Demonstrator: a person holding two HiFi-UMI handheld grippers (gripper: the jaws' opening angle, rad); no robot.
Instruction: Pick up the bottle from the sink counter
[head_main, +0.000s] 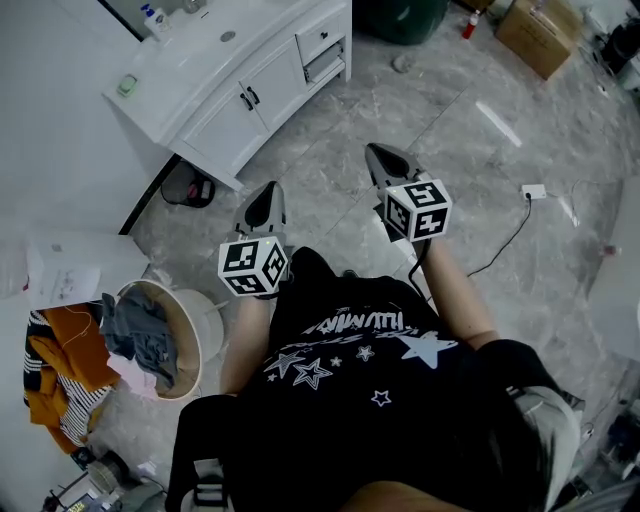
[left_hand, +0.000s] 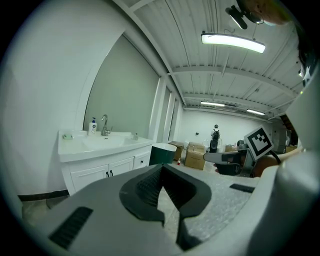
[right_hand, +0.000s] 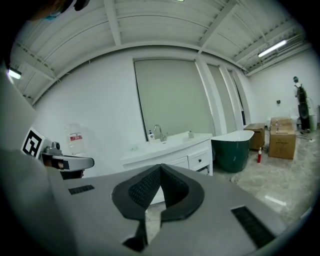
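The white pump bottle (head_main: 152, 18) stands at the back of the white sink counter (head_main: 190, 55), beside the faucet (left_hand: 104, 125). It shows small and far off in the left gripper view (left_hand: 92, 126) and in the right gripper view (right_hand: 150, 135). My left gripper (head_main: 267, 192) is held over the floor in front of the vanity, its jaws shut with nothing between them (left_hand: 161, 168). My right gripper (head_main: 374, 152) is level with it further right, also shut and empty (right_hand: 160, 168). Both point toward the vanity, well short of it.
A green soap dish (head_main: 127, 85) sits on the counter's near end. A dark green tub (head_main: 400, 18), cardboard boxes (head_main: 540, 35) and a small red bottle (head_main: 470, 25) stand beyond. A laundry basket (head_main: 165, 340) sits at the left, and a cable with plug (head_main: 533, 191) at the right.
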